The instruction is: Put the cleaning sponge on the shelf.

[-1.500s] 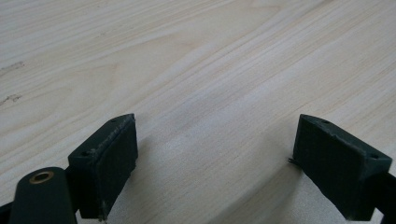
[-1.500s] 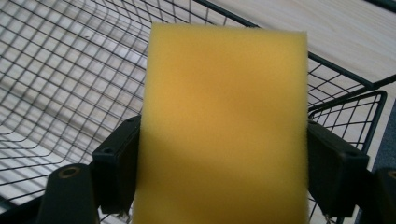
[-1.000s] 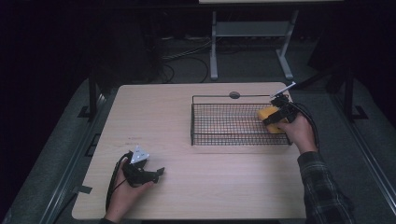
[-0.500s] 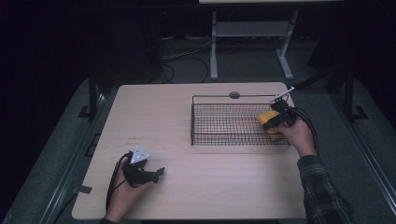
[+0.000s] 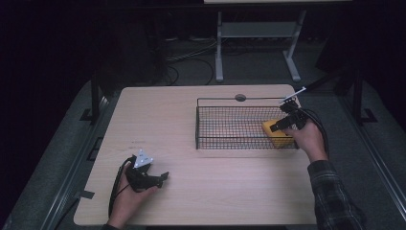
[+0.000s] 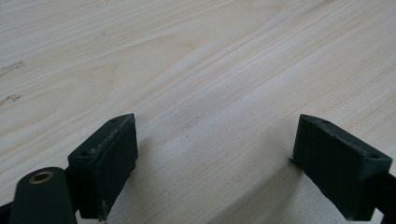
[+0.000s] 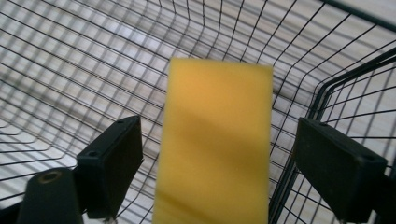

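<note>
R hand-held gripper (image 7: 217, 154) jaws just opened, clear of sponge (image 7: 217, 140) in basket (image 5: 230, 143), 3 o'clock end. L hand-held gripper (image 6: 215, 158) open, idle on table (image 6: 196, 60). Risk: jaw snags wire on exit, drags basket.

Sponge (image 5: 276, 133) in the basket's (image 5: 230, 145) right end, basket on the table's (image 5: 191, 120) far right.
</note>
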A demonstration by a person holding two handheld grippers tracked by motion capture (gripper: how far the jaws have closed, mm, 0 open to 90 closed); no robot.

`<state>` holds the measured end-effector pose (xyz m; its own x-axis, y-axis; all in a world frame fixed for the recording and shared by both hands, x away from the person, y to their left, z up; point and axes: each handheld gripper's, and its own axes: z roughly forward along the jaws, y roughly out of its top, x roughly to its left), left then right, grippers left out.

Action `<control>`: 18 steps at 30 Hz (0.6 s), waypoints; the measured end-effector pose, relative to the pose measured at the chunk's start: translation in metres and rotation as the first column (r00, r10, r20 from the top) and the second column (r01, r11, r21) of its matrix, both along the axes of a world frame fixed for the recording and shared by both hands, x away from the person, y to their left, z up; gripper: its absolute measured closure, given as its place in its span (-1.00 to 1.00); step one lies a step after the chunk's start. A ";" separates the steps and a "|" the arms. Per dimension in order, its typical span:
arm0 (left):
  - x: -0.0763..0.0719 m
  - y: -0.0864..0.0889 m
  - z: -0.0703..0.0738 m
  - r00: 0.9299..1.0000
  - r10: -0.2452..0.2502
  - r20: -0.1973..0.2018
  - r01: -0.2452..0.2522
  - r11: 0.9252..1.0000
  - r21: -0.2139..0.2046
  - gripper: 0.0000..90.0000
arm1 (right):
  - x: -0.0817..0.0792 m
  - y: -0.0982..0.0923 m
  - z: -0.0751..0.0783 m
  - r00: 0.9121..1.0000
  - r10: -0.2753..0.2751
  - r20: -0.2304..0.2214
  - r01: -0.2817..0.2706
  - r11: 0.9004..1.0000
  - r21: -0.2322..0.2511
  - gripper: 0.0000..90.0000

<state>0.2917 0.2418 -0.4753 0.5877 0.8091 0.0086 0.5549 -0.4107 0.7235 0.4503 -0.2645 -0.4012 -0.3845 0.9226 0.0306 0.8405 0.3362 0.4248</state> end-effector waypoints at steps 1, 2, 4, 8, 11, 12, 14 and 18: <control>0.000 0.000 0.000 1.000 0.000 0.000 0.000 1.000 0.000 -0.71 | -0.002 -0.001 0.004 1.000 0.001 0.013 -0.001 1.000 0.010 -0.68; 0.000 0.000 0.000 1.000 0.001 -0.001 -0.001 1.000 0.000 -0.71 | -0.004 -0.001 0.006 1.000 0.002 0.019 -0.003 1.000 0.013 -0.69; 0.000 0.000 0.000 1.000 0.002 -0.001 -0.002 1.000 -0.001 -0.71 | -0.007 -0.002 0.011 0.999 0.008 0.035 -0.008 1.000 0.028 -0.70; 0.000 -0.001 0.000 1.000 0.003 -0.001 -0.003 1.000 -0.001 -0.71 | -0.015 -0.004 0.020 0.998 0.020 0.067 -0.023 0.999 0.044 -0.74; 0.000 -0.001 0.000 1.000 0.003 -0.001 -0.003 1.000 -0.001 -0.71 | -0.021 -0.004 0.025 0.996 0.020 0.088 -0.024 0.999 0.044 -0.78; 0.000 -0.001 0.000 1.000 0.003 -0.001 -0.003 1.000 -0.001 -0.71 | -0.022 -0.004 0.026 0.996 0.022 0.090 -0.026 0.999 0.046 -0.80; 0.000 -0.001 0.000 1.000 0.003 -0.001 -0.003 1.000 -0.001 -0.71 | -0.026 -0.003 0.028 0.994 0.032 0.104 -0.038 0.998 0.053 -0.85; 0.000 -0.001 0.000 1.000 0.003 -0.001 -0.003 1.000 -0.001 -0.71 | -0.035 0.000 0.030 0.991 0.063 0.121 -0.070 0.996 0.059 -0.95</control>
